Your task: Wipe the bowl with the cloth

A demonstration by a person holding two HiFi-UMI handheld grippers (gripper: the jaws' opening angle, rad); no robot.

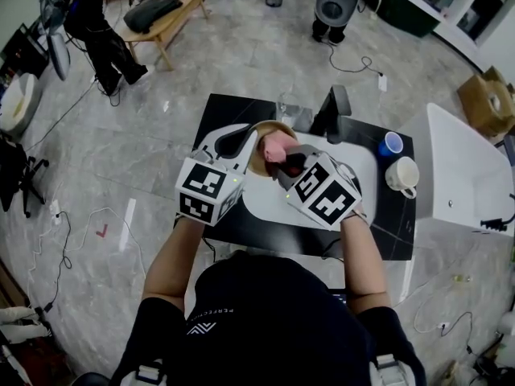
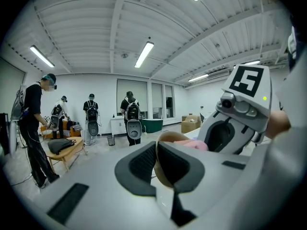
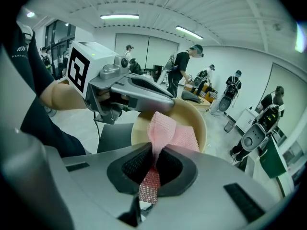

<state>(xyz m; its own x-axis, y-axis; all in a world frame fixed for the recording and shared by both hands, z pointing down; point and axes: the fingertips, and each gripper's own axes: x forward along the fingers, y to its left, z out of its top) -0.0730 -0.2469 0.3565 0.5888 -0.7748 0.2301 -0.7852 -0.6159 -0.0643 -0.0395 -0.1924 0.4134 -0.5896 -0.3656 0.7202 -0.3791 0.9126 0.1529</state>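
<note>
Bowl (image 1: 259,158) above black table (image 1: 233,108), grey floor (image 1: 161,139)

Forearms (image 1: 173,256) forward, close together — left gripper (image 2: 156,163) clamps the bowl's (image 3: 192,116) rim, right gripper (image 3: 154,163) pinches the cloth (image 3: 165,128).

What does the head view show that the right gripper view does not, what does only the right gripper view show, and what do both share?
Only the head view: a blue cup and a white mug on the black table. Only the right gripper view: the right gripper shut on the pink cloth, one end poking out behind the jaws. Both: the tan bowl, the cloth inside it, and the left gripper gripping its rim.
</note>
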